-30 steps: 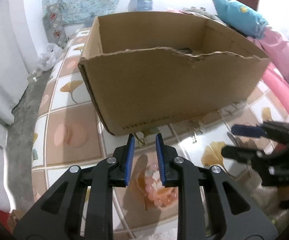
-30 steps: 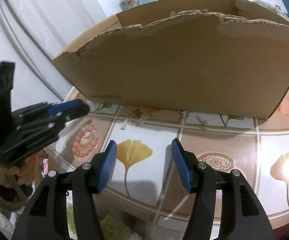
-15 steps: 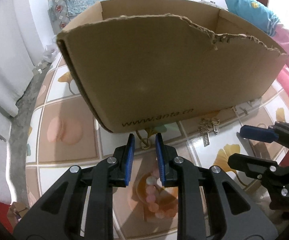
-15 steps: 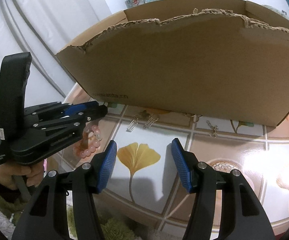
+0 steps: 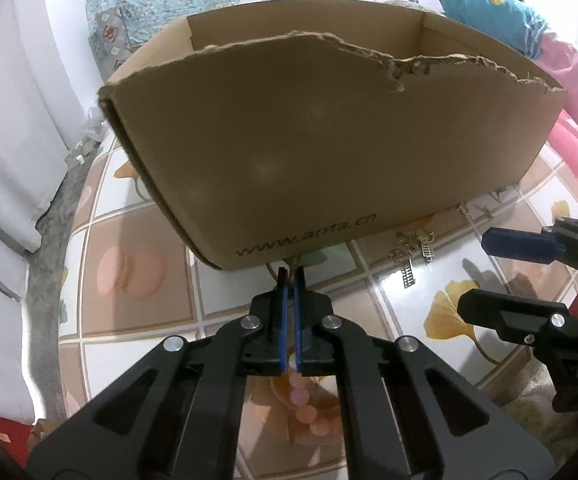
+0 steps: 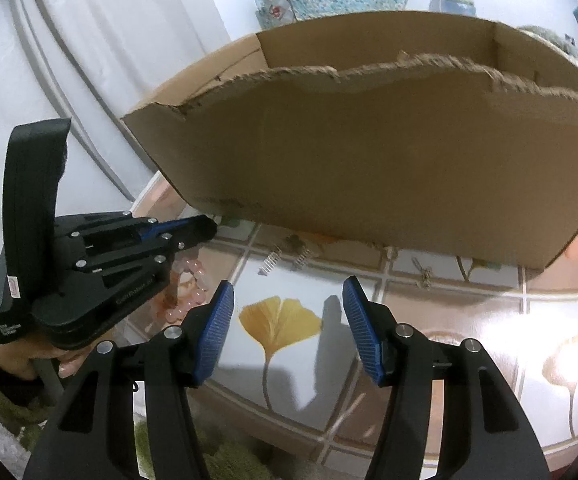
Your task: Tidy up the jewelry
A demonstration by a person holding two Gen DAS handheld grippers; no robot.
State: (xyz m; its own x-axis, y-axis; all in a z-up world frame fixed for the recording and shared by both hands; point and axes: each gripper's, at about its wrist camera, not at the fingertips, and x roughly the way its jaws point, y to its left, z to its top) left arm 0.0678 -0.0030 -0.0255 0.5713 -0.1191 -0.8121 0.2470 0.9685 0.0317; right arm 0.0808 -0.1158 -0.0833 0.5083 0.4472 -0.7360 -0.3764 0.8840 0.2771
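Bracelet (image 5: 305, 412) beneath shut left tool (image 5: 289, 276).

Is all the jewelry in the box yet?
Not yet. The inside of the cardboard box is hidden, so nothing looks done. The left gripper is shut by a gold loop; a grip is unclear. The right gripper is open and empty. The pink bead bracelet and silver pieces lie on the table.

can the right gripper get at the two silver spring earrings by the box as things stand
Probably yes: the right gripper stands open, and the silver earrings lie on bare tabletop just ahead, short of the cardboard box, with nothing between.
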